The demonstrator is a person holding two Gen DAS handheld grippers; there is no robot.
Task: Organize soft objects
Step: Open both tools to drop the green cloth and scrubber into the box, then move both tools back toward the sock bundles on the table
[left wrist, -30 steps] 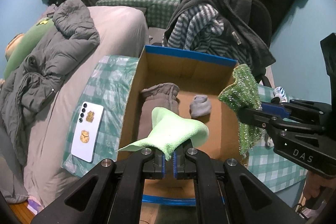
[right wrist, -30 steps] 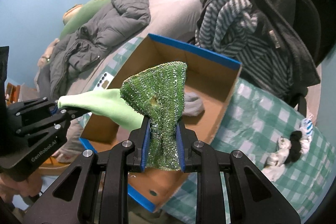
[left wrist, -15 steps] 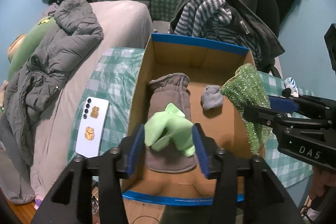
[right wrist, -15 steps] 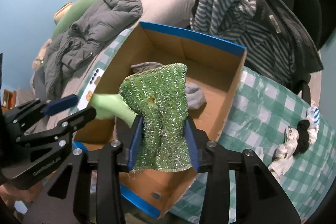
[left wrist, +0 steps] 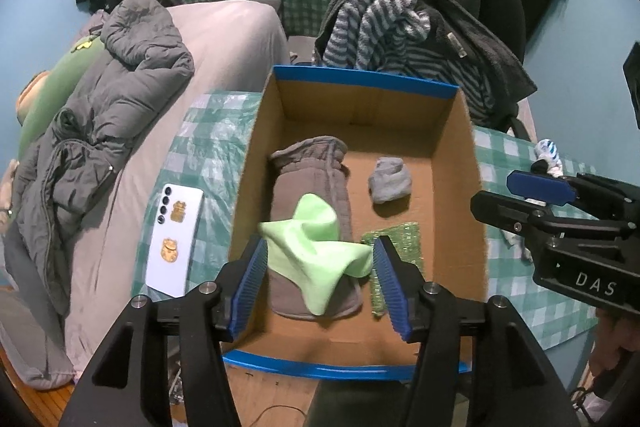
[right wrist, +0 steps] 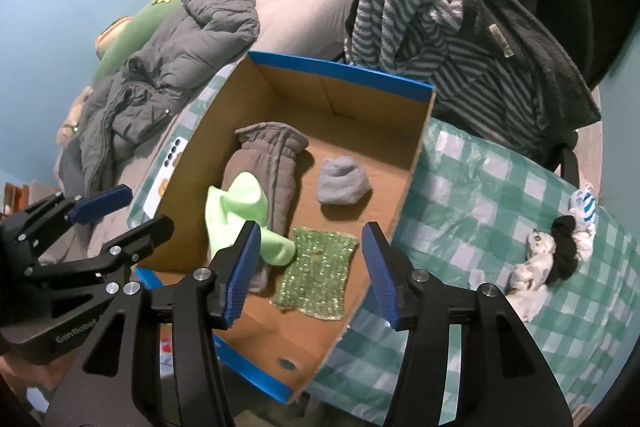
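Note:
An open cardboard box [left wrist: 460,163] with blue rims stands on the checked table; it also shows in the right wrist view [right wrist: 416,155]. Inside lie a grey-brown mitten [left wrist: 310,171], a small grey sock [left wrist: 390,181], a light green cloth [left wrist: 316,247] on the mitten, and a sparkly green cloth [left wrist: 400,239] flat on the box floor. The same cloths show in the right wrist view: light green [right wrist: 236,207], sparkly [right wrist: 318,267]. My left gripper [left wrist: 318,285] is open and empty above the box's near end. My right gripper [right wrist: 308,271] is open and empty above the box.
A white phone [left wrist: 174,241] lies on the table left of the box. A pile of socks [right wrist: 556,255] lies on the table to the right. A grey jacket [left wrist: 100,115] lies on the bed. Clothes hang on a chair [left wrist: 420,19] behind the box.
Both grippers opened. The light green cloth dropped from the left gripper onto the mitten, and the sparkly green cloth dropped from the right gripper onto the box floor.

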